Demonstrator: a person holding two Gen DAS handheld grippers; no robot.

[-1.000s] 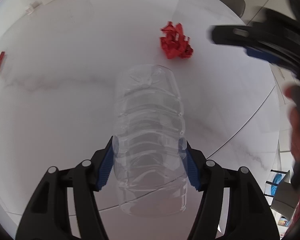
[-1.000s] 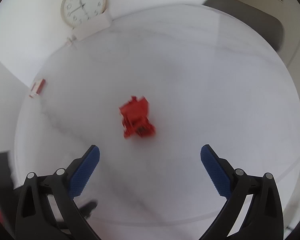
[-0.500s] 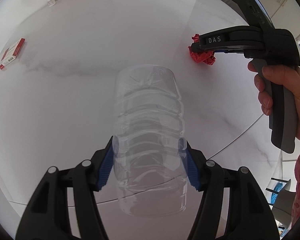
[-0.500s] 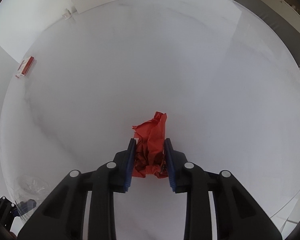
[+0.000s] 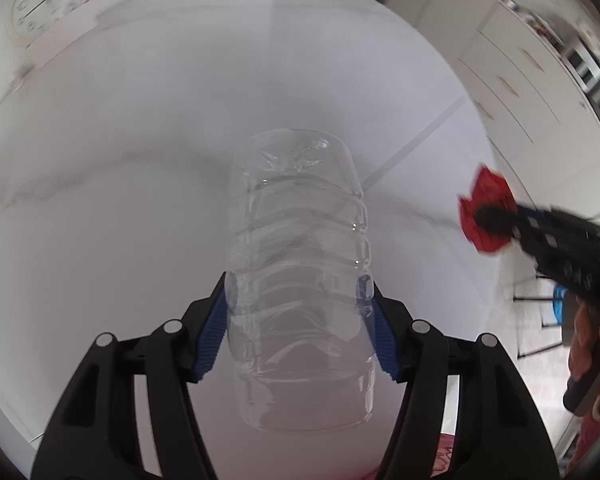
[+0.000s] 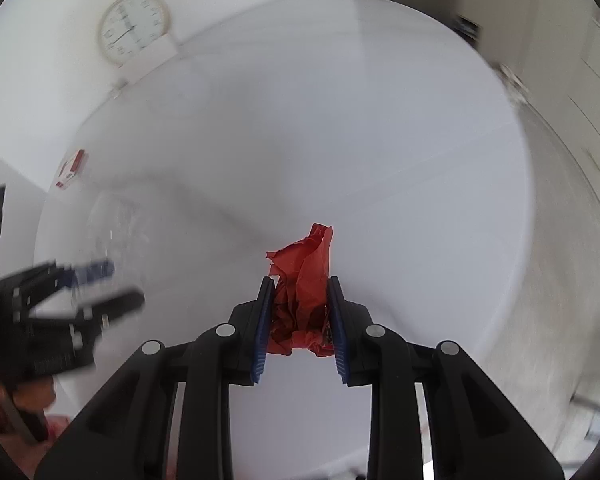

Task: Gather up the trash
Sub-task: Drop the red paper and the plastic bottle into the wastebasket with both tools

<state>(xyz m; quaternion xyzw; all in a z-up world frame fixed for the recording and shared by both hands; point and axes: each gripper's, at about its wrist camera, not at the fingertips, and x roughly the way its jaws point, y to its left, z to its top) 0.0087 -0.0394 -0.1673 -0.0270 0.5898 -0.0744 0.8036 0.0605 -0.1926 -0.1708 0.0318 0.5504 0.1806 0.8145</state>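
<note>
both loads had been lifted off the desk (image 5: 148, 168); light, crushable bottle (image 5: 298, 264) gripped mid-body by left fingers (image 5: 210, 336), soft paper (image 6: 302, 300) pinched by right fingers (image 6: 262, 332).

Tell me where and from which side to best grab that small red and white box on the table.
Grip the red and white box across its two long sides, coming from above. It lies flat on the table near the far left edge, so its low sides leave little for the fingers from the side.

I am reading nothing legible here: the clock (image 6: 134, 29) numerals are blurring out, and print on the red-and-white box (image 6: 72, 169) is too small.
</note>
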